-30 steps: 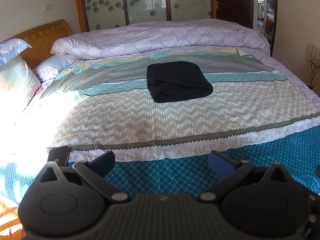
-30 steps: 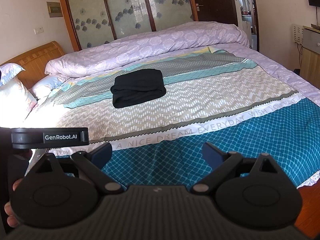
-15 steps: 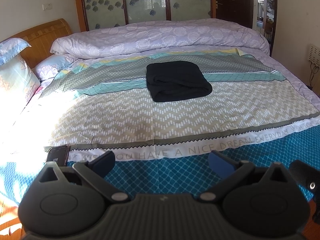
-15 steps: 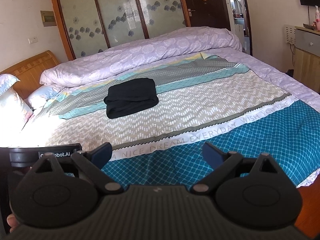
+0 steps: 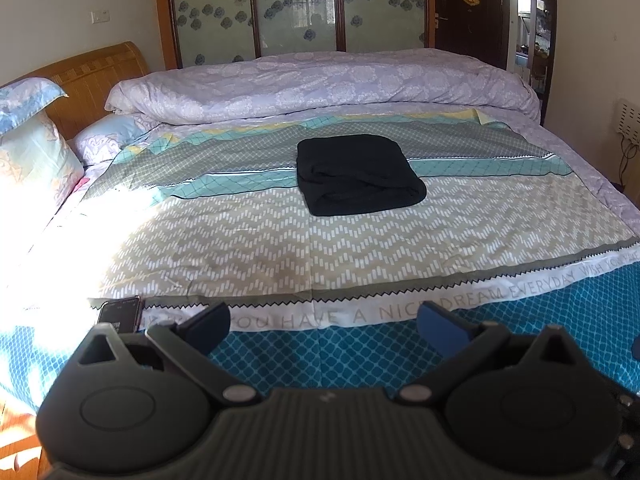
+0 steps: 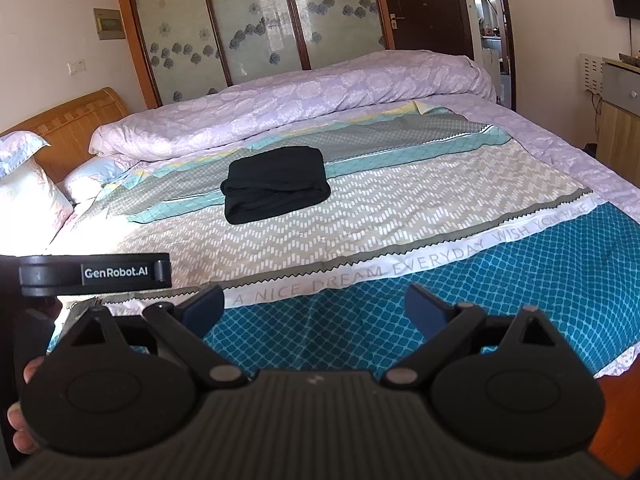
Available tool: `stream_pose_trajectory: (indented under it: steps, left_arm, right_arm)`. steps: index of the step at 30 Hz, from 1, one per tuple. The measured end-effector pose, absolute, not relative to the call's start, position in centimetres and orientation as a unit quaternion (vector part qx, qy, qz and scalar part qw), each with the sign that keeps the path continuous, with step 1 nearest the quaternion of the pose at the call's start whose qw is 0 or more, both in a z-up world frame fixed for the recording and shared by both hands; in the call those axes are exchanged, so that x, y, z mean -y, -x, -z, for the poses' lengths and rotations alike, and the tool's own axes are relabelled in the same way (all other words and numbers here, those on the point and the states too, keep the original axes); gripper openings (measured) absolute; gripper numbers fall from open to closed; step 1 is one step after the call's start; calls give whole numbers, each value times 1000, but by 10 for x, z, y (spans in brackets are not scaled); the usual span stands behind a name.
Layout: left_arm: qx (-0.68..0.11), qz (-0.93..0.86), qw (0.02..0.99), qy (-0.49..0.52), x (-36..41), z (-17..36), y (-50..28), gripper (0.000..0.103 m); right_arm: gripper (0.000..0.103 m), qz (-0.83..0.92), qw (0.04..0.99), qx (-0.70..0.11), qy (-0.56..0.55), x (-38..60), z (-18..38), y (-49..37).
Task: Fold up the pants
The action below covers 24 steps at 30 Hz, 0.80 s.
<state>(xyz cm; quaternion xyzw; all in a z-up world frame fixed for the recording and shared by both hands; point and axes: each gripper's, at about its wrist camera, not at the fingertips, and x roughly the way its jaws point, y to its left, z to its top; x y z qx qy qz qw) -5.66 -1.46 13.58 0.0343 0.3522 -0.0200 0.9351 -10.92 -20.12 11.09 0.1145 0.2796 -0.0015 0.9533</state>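
Note:
Black pants (image 5: 358,176) (image 6: 276,184) lie folded into a compact bundle in the middle of the bed, on the patterned sheet (image 5: 280,248). My left gripper (image 5: 324,326) hovers over the teal near edge of the bed, far short of the pants, open with nothing between its blue-padded fingers. My right gripper (image 6: 314,306) is likewise back at the near edge, open and empty. In the right wrist view the left gripper's body labelled GenRobot.AI (image 6: 96,274) shows at the left, with a person's fingers (image 6: 24,412) on it.
A rolled lilac duvet (image 5: 320,84) lies along the far side of the bed. Pillows (image 5: 32,148) rest against the wooden headboard at the left. A phone (image 5: 120,314) lies on the near left edge. A cabinet (image 6: 620,120) stands at the right.
Both grippers stay open and well back from the pants. The right wrist view has shifted a little: down and right, then back up. The pants have not moved.

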Motion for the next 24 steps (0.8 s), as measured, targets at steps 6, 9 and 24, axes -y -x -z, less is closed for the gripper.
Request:
stream_pose_trajectory:
  steps: [6, 9, 24]
  left_arm:
    - [-351, 19, 936, -35, 15, -136, 57, 103]
    - [-349, 20, 936, -35, 16, -136, 57, 103]
    - [-346, 19, 938, -31, 14, -135, 57, 103]
  right_arm:
    - [98, 1, 953, -280, -117, 201, -111, 111]
    - [98, 1, 953, -280, -117, 202, -112, 110]
    - [98, -1, 953, -281, -116, 200, -110, 110]
